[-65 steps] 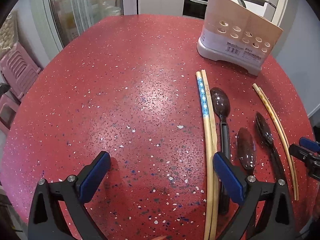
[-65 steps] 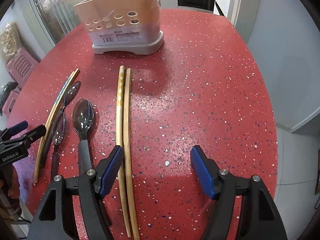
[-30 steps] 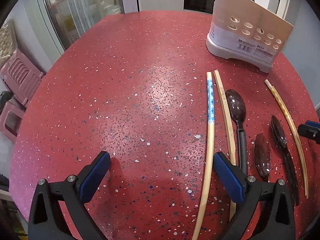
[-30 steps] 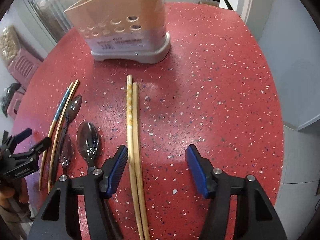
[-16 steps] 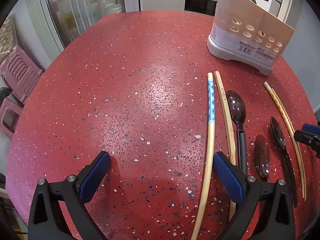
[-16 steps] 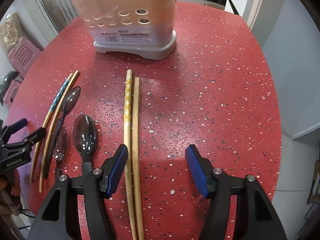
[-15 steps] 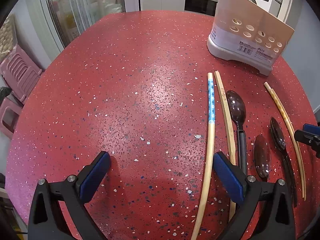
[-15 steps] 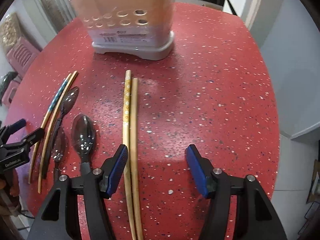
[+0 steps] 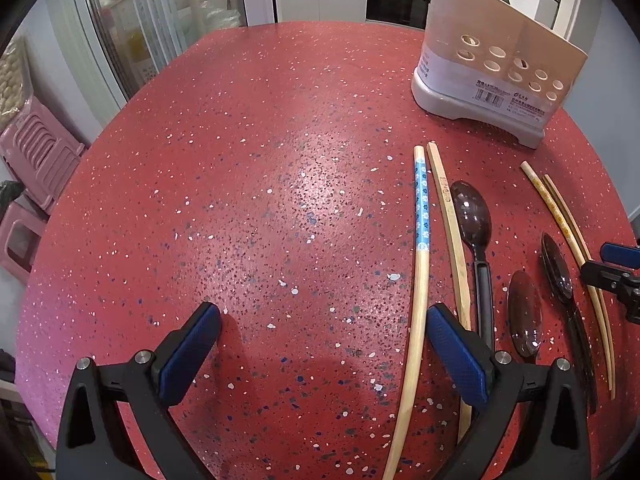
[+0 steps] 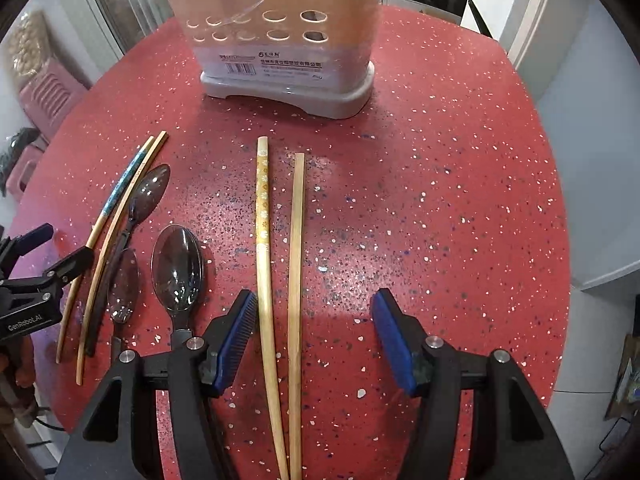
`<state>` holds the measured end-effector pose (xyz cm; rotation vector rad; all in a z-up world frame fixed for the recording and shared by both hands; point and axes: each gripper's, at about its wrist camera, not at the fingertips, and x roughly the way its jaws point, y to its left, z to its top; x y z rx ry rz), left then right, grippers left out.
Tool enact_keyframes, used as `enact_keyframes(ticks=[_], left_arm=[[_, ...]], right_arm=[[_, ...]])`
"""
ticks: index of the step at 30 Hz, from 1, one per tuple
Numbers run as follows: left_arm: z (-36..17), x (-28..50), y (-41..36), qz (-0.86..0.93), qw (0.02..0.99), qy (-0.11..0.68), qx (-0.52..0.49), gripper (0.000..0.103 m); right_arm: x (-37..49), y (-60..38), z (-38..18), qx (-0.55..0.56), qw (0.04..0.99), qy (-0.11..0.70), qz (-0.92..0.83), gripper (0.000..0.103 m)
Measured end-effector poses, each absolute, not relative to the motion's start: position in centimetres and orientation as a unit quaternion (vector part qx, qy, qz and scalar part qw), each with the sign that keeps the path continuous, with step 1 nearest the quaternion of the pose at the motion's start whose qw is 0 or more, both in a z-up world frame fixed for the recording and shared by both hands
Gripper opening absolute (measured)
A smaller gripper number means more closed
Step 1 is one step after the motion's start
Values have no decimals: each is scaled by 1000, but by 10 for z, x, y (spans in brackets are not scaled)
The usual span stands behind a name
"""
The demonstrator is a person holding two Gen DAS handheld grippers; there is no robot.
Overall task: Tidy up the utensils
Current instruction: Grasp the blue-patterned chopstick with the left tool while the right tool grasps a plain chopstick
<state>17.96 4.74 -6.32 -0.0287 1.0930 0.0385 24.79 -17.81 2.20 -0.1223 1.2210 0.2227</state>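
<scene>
Since the right gripper (image 10: pixel 314 336) hangs open over two splayed chopsticks (image 10: pixel 297 260), closing might catch just one.

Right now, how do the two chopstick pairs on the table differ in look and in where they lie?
The left pair has one stick banded blue; the right pair has one stick banded yellow with pale flowers. The left pair lies beside the dark spoons by the left gripper; the right pair lies between the right gripper's open jaws. Both pairs include one plain stick, lie flat, and point toward the holder.
</scene>
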Motion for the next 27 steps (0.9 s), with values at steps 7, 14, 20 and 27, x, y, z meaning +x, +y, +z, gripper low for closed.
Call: enact_keyframes(ticks=[7,14,20,27], left_arm=[[-62,185,43,10,852,523,3,103],[-59,195,36,7,853,522,7,103],[-59,208,29,5,850,527,10,103],[-52,232,4,-53,843,534,46,101]], right_arm=[[259,-202,31,-3,807,581,106,63],[263,-193,19,-45,800,591,98,57],[268,-174,16,-81,798,591,87,37],[282,-135,14,-142,772,611,100,12]])
